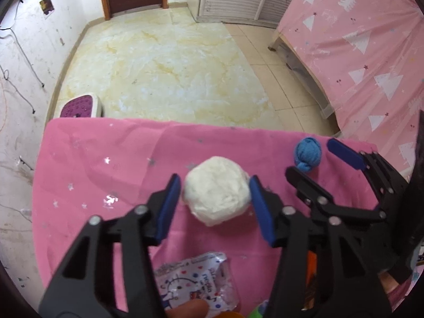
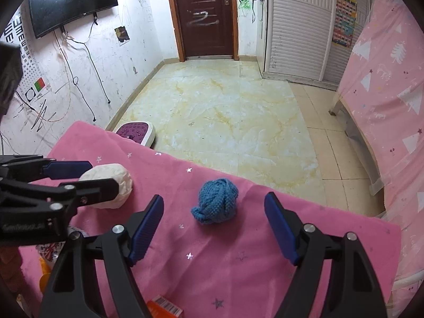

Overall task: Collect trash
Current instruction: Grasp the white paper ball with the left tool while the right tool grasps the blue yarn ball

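Note:
On the pink cloth (image 1: 106, 159) lies a white crumpled paper ball (image 1: 217, 190). My left gripper (image 1: 215, 179) straddles it: the right pad sits at the ball's edge, and a thin shadowed gap shows at the left pad. From the right wrist view the same ball (image 2: 123, 182) sits between the left gripper's (image 2: 103, 175) fingers. A blue knitted ball (image 2: 216, 204) rests farther right, near the cloth's far edge. My right gripper (image 2: 214, 197) is open around it with wide gaps on both sides. The left wrist view shows the blue ball (image 1: 307, 153) and the right gripper (image 1: 309, 156) too.
A cartoon-print tissue packet (image 1: 196, 283) lies near me on the cloth, beside a fingertip (image 1: 188, 308). An orange pack with a barcode (image 2: 164, 307) sits at the near edge. Beyond the cloth's far edge are the tiled floor, a purple-topped device (image 1: 79, 107) and a pink-sheeted bed (image 1: 371, 53).

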Tool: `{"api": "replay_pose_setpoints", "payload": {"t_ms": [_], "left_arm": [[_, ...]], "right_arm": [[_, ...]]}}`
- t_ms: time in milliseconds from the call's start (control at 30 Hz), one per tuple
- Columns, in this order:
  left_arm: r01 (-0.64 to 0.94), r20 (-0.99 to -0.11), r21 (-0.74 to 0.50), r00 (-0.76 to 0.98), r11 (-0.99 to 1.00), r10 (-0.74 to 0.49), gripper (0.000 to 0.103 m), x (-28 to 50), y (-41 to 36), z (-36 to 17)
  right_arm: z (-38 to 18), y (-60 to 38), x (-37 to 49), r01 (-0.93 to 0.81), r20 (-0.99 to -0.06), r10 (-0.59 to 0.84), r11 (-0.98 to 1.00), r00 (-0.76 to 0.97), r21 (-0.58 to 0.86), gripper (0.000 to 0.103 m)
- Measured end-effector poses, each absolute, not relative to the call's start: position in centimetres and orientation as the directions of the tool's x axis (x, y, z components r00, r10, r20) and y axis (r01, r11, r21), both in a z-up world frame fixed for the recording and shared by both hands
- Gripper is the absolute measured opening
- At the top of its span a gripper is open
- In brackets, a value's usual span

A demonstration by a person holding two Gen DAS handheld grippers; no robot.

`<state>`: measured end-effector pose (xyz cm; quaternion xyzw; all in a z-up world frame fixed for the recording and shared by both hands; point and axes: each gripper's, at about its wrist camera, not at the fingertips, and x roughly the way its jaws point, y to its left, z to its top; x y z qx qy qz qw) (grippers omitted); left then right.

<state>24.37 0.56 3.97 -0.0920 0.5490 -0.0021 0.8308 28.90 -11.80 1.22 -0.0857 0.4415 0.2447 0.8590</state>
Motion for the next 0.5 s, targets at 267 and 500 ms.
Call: {"api": "replay_pose_setpoints", "payload": {"t_ms": [267,500], "left_arm": [[-0.093,-0.910,-0.139,0.406,0.986,-0.090,0.048,24.12,0.15,3.83],[-0.100,-0.909,-0.157,0.404,0.982,-0.104,0.048,24.25,0.28,3.88]], "right_arm": [[0.78,-11.19,29.11,-0.500,-0.807,0.329,0.865,0.490,0.049,0.066],[0.39,-10.83,29.23,-0.495,-0.809,0.314,0.868,0.496,0.033,0.028]]}}
